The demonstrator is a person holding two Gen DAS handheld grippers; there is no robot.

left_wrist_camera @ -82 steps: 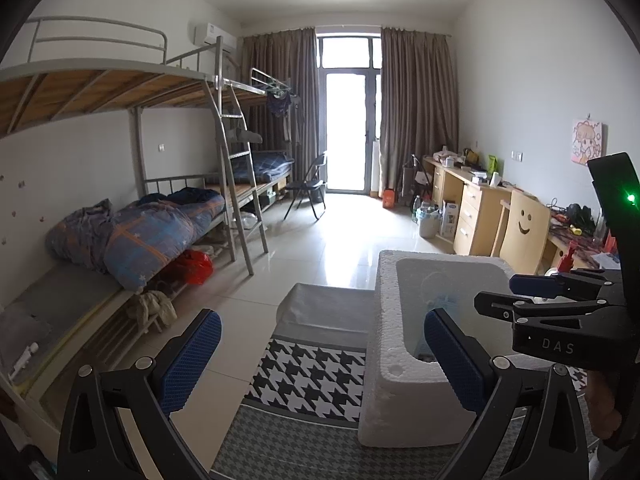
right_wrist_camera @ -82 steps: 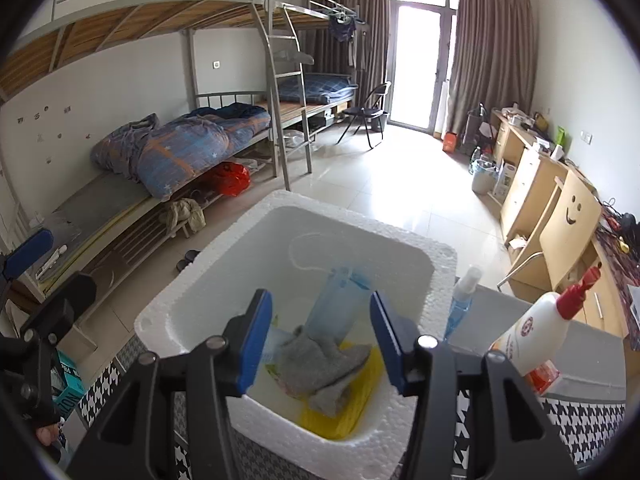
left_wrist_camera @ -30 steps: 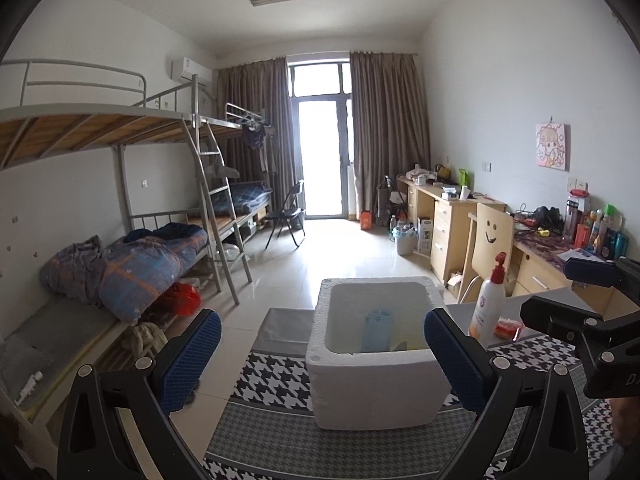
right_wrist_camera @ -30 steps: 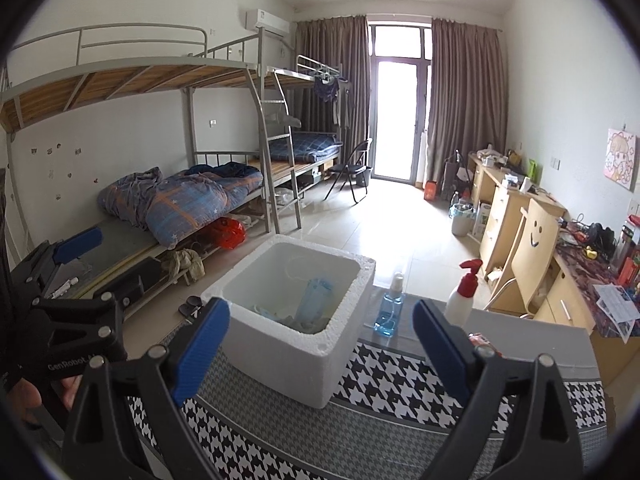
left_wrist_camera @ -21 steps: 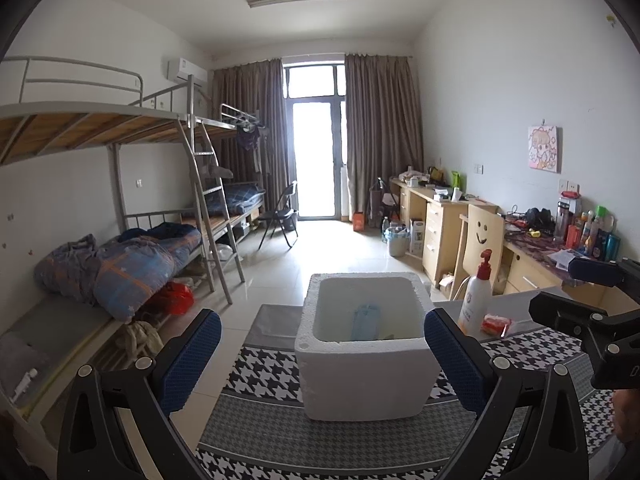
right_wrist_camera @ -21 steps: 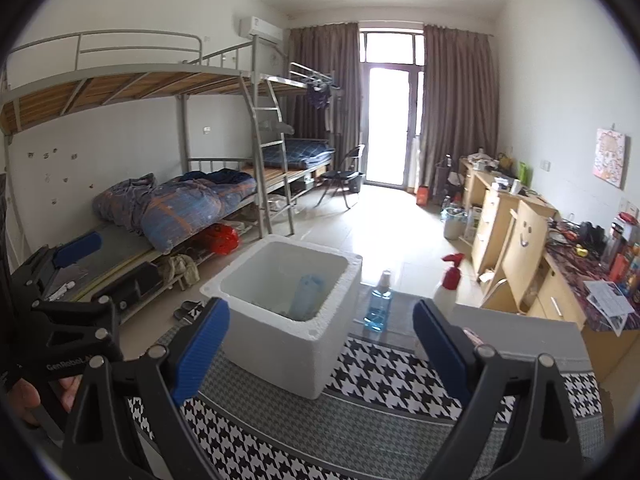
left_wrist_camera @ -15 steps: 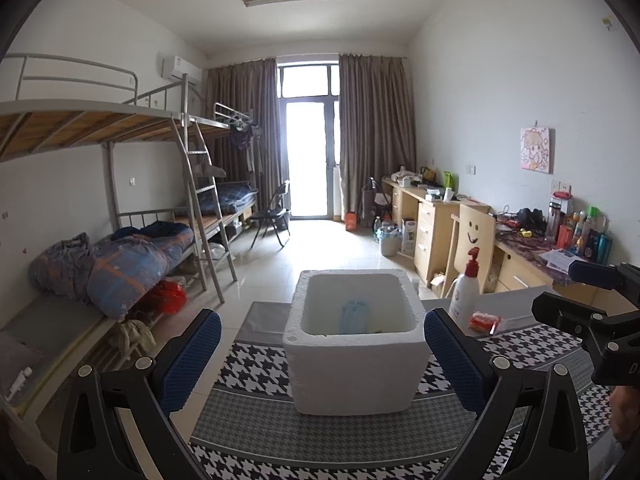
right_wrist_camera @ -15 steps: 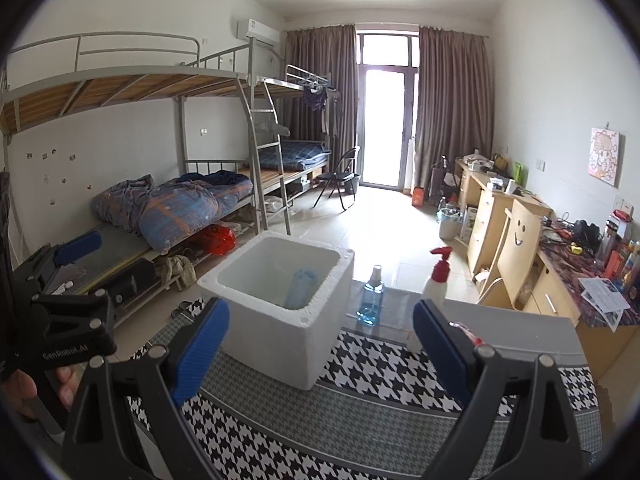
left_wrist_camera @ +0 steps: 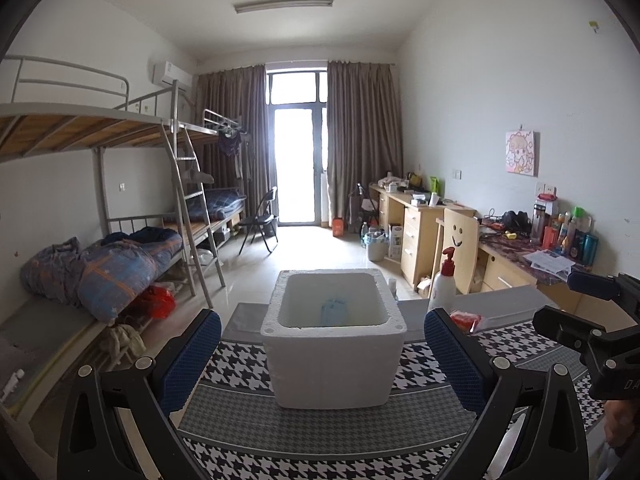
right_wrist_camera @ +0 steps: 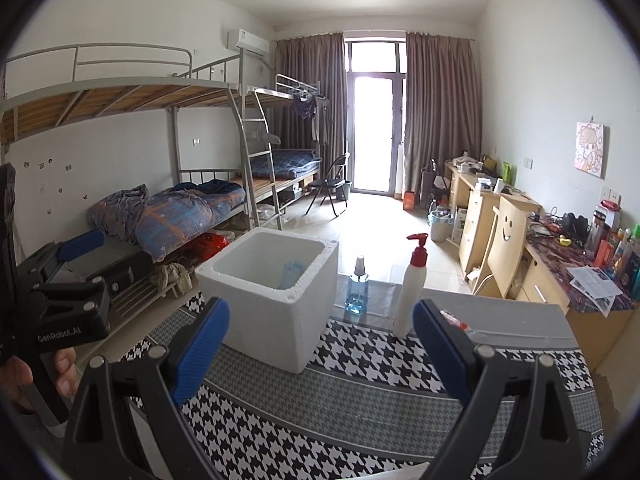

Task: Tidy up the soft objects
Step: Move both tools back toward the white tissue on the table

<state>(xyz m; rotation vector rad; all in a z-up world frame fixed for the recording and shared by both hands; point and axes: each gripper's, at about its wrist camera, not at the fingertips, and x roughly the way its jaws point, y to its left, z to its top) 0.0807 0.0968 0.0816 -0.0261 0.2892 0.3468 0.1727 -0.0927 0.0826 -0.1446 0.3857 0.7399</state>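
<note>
Both claws released, empty: left gripper (left_wrist_camera: 322,354), right gripper (right_wrist_camera: 322,344). Foam box (left_wrist_camera: 334,354) dead ahead; you'd find it light, crumbly, so pinch a wall gently.

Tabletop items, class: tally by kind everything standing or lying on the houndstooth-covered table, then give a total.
Foam box: 1
Bottles: 2 (white pump bottle, blue spray bottle)
Red packet: 1
Total: 4

A pump bottle (right_wrist_camera: 409,300) stands beside a blue spray bottle (right_wrist_camera: 358,292).
</note>
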